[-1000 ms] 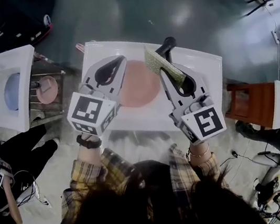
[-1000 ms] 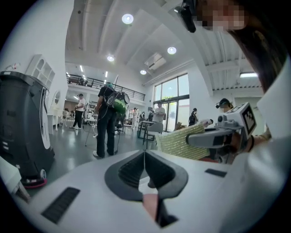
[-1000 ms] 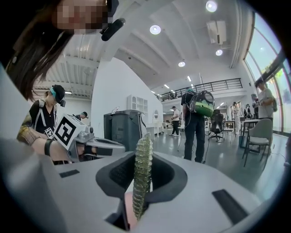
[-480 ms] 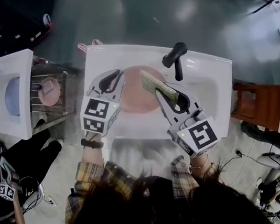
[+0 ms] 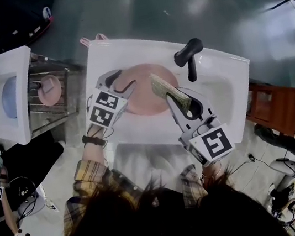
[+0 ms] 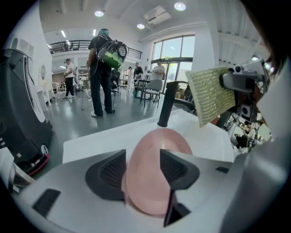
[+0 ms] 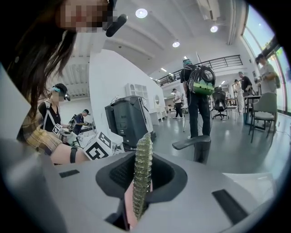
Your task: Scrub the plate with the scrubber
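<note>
The pink plate (image 5: 147, 97) (image 6: 157, 154) sits in the sunken basin of the white desk (image 5: 224, 93), a little toward its left edge. The left gripper (image 5: 124, 88) (image 6: 142, 160) comes in from the near-left corner, and its fingers (image 6: 178, 167) are closed on the plate's left rim, one ribbed pad on each side of it. The plaid-sleeved forearm behind it, banded by a dark wrist strap (image 5: 93, 141), slants up from the near edge. The green scrubber (image 5: 169, 92) (image 7: 142, 175) (image 6: 210, 94) hangs over the plate's right side, near the middle of the desk; whether it touches the plate cannot be told. It is pinched edge-on between the narrow fingers of the right gripper (image 5: 177, 98) (image 7: 143, 169), which reaches in from the near edge. A black faucet (image 5: 189, 57) (image 7: 194, 146) (image 6: 166, 104) stands by the far edge, right of the plate.
</note>
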